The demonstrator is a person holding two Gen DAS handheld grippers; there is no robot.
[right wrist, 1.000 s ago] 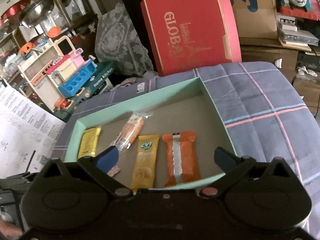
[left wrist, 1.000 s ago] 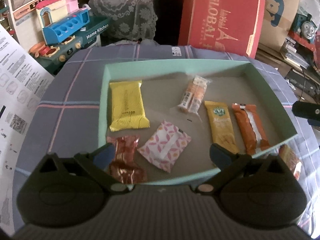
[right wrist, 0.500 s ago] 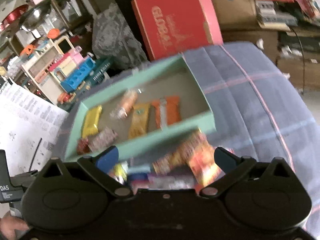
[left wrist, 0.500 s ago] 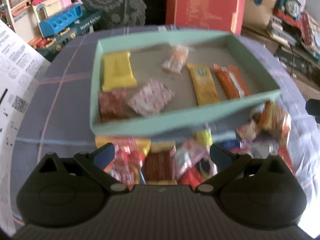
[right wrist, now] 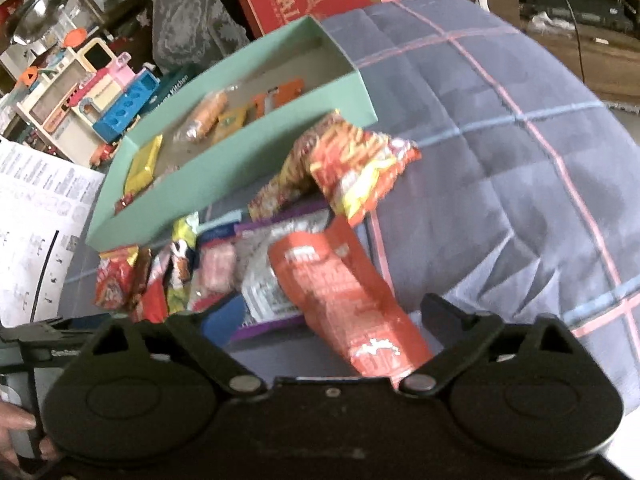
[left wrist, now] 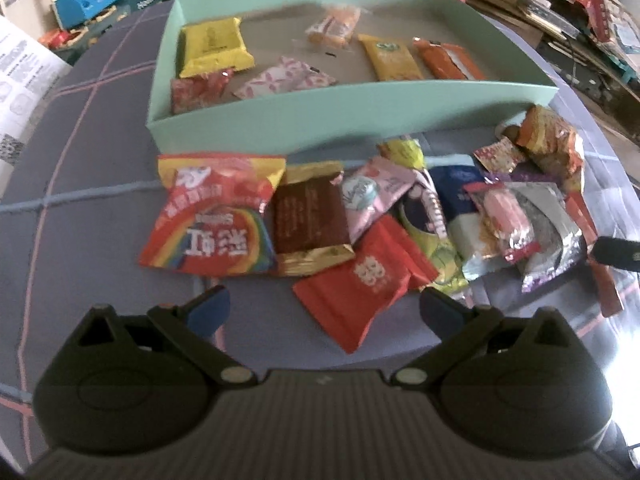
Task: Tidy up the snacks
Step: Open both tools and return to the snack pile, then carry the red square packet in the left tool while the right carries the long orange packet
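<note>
Both the left gripper (left wrist: 322, 310) and the right gripper (right wrist: 334, 314), its jaws just closing a little, hang wide apart and empty-handed over the heap of shiny snack packets (left wrist: 360, 216) beside the mint green cardboard box (left wrist: 320, 120).

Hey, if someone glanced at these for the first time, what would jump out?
The heap of bright snack packets on the plaid cloth, just in front of the mint-green box. Inside the box, a few snacks lie neatly spaced, the yellow packet at its left end.
</note>
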